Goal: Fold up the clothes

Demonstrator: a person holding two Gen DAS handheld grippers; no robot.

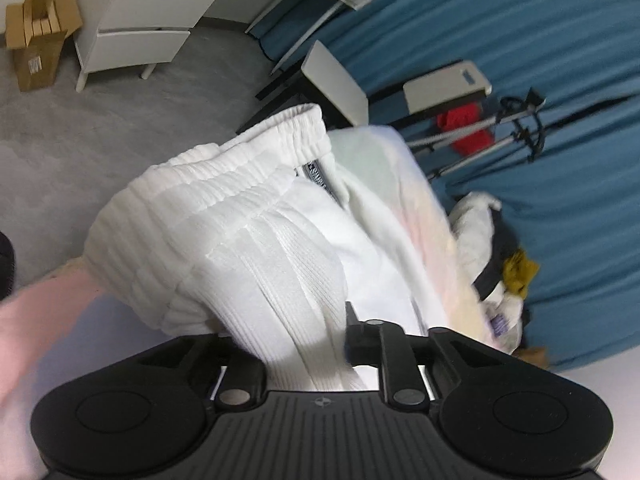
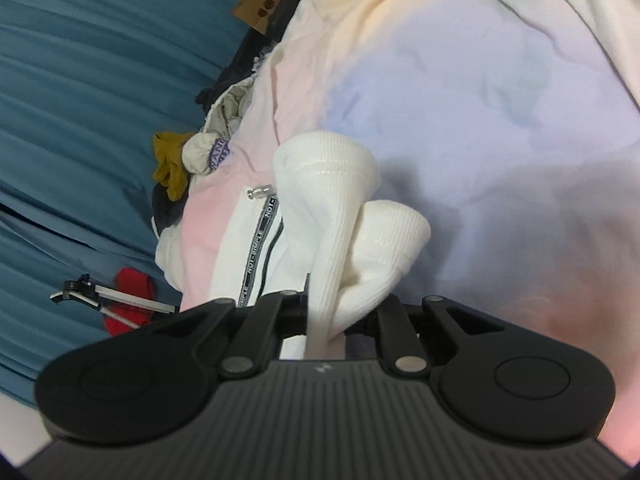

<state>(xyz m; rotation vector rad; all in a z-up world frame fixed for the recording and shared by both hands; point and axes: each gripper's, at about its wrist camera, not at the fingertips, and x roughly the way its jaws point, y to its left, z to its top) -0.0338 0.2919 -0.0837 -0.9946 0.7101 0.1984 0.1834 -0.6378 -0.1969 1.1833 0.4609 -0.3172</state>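
White pants strung between both: waistband bunched in narrow left claw, cuffs pinched in right claw.

A white ribbed knit garment with a gathered elastic waistband hangs bunched and lifted, its waistband at the far left. In the right wrist view its ribbed cuffs stand up in two folded lobes over a pastel tie-dye garment spread beneath it.
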